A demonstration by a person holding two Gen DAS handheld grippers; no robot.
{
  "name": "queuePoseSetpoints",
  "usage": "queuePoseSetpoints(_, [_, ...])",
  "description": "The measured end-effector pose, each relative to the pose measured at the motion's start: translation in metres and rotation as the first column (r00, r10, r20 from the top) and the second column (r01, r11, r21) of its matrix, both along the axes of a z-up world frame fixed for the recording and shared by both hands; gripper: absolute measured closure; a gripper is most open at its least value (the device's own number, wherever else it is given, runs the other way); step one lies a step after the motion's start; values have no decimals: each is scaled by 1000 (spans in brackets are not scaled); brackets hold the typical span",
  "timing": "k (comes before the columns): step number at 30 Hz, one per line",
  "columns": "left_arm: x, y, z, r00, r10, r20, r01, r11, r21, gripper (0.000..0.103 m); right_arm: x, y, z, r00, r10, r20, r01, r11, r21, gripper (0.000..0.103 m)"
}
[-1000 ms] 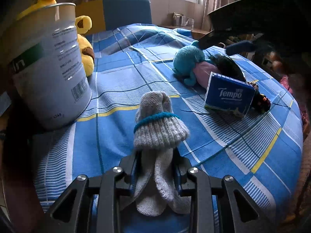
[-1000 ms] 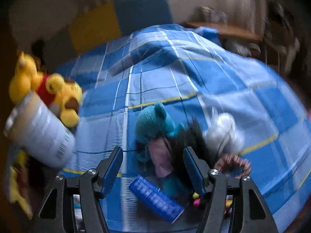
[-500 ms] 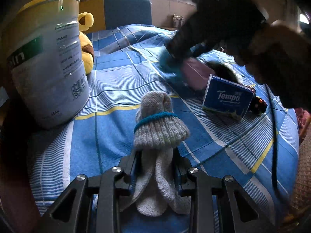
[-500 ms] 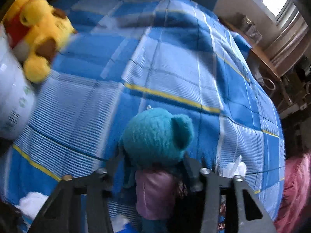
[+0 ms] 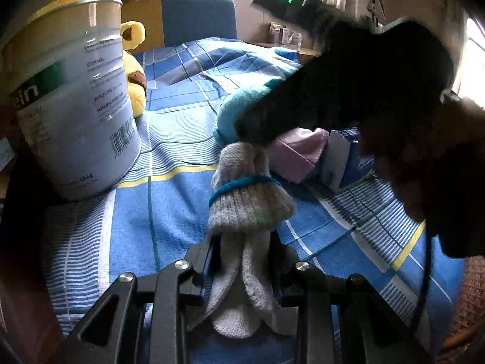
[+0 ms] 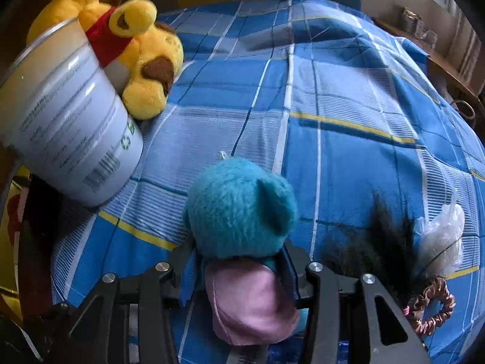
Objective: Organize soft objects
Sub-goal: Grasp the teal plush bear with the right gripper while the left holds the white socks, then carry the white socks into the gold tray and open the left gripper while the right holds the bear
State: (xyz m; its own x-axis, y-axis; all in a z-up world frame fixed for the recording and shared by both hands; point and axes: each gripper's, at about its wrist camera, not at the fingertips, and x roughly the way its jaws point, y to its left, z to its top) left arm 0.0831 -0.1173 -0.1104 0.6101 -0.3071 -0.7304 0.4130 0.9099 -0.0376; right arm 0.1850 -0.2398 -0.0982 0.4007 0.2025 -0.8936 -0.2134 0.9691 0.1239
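The teal plush toy (image 6: pixel 239 209) lies on the bed (image 6: pixel 348 97), its pink-clad body between the right gripper (image 6: pixel 242 268) fingers, which are opening slightly around it, head pointing forward. The left gripper (image 5: pixel 242 261) clamps a knitted sock (image 5: pixel 245 200); the tin (image 6: pixel 69 121) stands left.

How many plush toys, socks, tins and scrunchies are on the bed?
Plush toys: 2, the yellow bear and the teal bear
Sock bundle: 1
Tin: 1
Scrunchie: 1
Total: 5
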Motion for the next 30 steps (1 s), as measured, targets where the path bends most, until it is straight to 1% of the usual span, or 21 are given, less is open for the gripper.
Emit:
queuePoseSetpoints(1, [0, -1, 0, 1000, 0, 1, 0, 1000, 1, 72, -1, 1, -6, 1000, 2, -25, -2, 1000, -2, 56])
queuePoseSetpoints(3, [-1, -1, 0, 1000, 1, 2, -1, 1000, 2, 72, -4, 4, -7, 1000, 17, -11, -18, 999, -40, 58])
queuePoseSetpoints(5, [-2, -2, 1, 1000, 1, 2, -1, 1000, 6, 72, -5, 5, -6, 1000, 4, -8, -5, 999, -46, 59])
queuePoseSetpoints(8, [-2, -3, 2, 1000, 2, -1, -2, 1000, 11, 72, -8, 9, -5, 1000, 15, 5, -14, 998, -64, 60])
queuePoseSetpoints(13, [3, 1, 9, 998, -2, -60, 1, 1000, -8, 75, -5, 9, -5, 1000, 25, 18, -24, 998, -55, 60])
queuePoseSetpoints(15, [2, 7, 14, 995, 5, -103, -8, 999, -37, 77, -6, 9, -5, 999, 33, 23, -31, 998, -57, 60])
queuePoseSetpoints(16, [1, 12, 19, 991, 5, -134, -14, 997, -72, 77, -1, 9, -6, 999, 35, 24, -33, 998, -58, 60])
queuePoseSetpoints(17, [-2, 15, 25, 991, 1, -135, -13, 996, -88, 77, -2, 9, -6, 999, 36, 26, -35, 998, -59, 60])
queuePoseSetpoints(19, [-10, 19, 38, 994, -12, -112, 1, 995, -96, 77, -2, 9, -8, 999, 41, 30, -40, 997, -61, 60])
queuePoseSetpoints(22, [-22, 33, 60, 996, -23, -84, 12, 992, -129, 77, -1, 8, -9, 999, 43, 32, -41, 997, -59, 60])
queuePoseSetpoints(24, [-30, 47, 74, 997, -12, -75, 0, 988, -157, 77, -2, 8, -9, 998, 47, 37, -44, 997, -68, 60])
queuePoseSetpoints(27, [-38, 78, 94, 997, 35, -70, -48, 980, -195, 77, -5, 9, -7, 998, 53, 45, -49, 996, -79, 60])
queuePoseSetpoints(28, [-41, 97, 104, 995, 71, -64, -84, 973, -216, 77, -6, 9, -7, 997, 54, 48, -50, 995, -84, 60])
queuePoseSetpoints(30, [-45, 122, 116, 992, 122, -45, -129, 966, -223, 76, -7, 10, -6, 997, 57, 55, -52, 994, -94, 60])
